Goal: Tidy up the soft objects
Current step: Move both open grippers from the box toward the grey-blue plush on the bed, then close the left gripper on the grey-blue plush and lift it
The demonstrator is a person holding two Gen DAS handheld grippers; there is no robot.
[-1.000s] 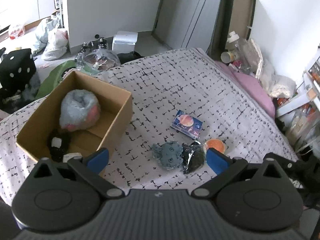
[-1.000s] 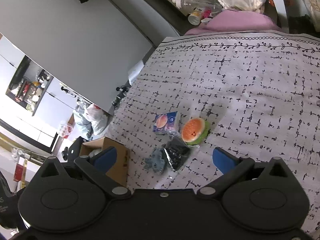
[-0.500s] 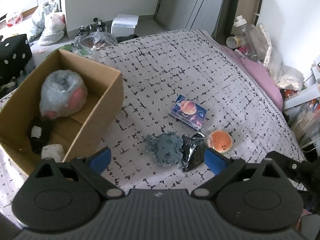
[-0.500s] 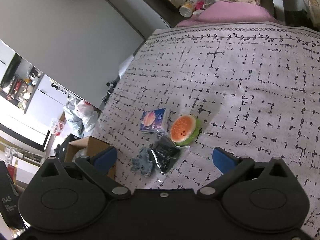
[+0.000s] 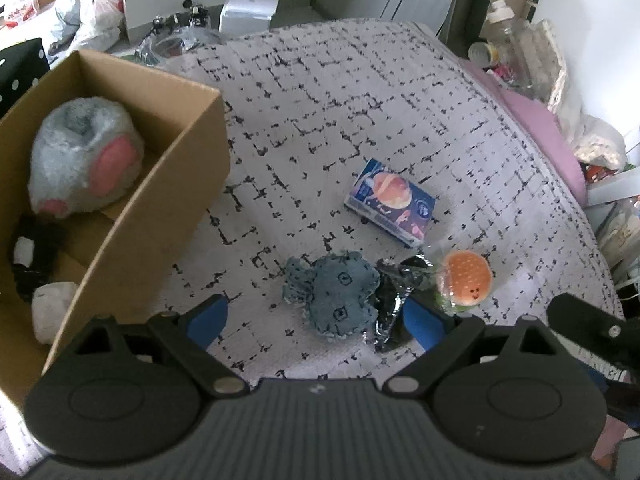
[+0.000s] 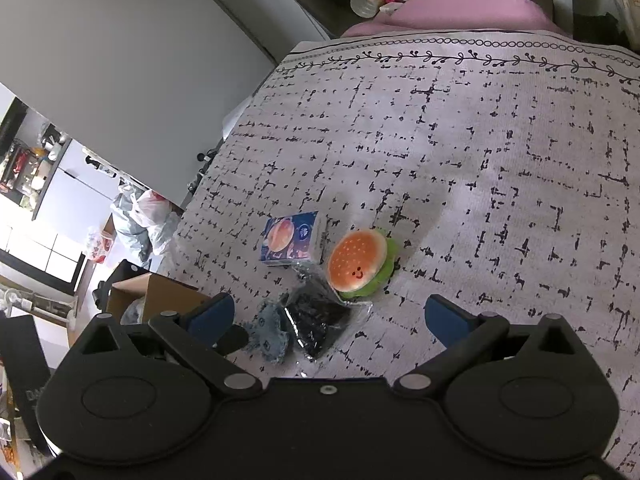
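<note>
On the patterned bed cover (image 5: 360,112) lie a blue denim soft toy (image 5: 336,294), a shiny black packet (image 5: 394,300), an orange burger plush (image 5: 464,280) and a blue tissue pack (image 5: 390,208). My left gripper (image 5: 316,318) is open and empty, just above and in front of the denim toy. My right gripper (image 6: 328,318) is open and empty, hovering over the black packet (image 6: 316,320) with the burger plush (image 6: 360,266), tissue pack (image 6: 292,238) and denim toy (image 6: 268,336) close by. A cardboard box (image 5: 152,216) at left holds a grey and pink plush (image 5: 84,160).
The box also holds a black item (image 5: 34,252) and a white item (image 5: 50,308). A pink pillow (image 5: 536,128), bottles and bags sit beyond the bed's far right edge. Bags and clutter lie on the floor past the far edge. The box corner (image 6: 160,296) shows in the right wrist view.
Both grippers have moved closer to the group of toys, which now look larger. The left view has shifted so the box sits nearer. Nothing on the bed has moved.
</note>
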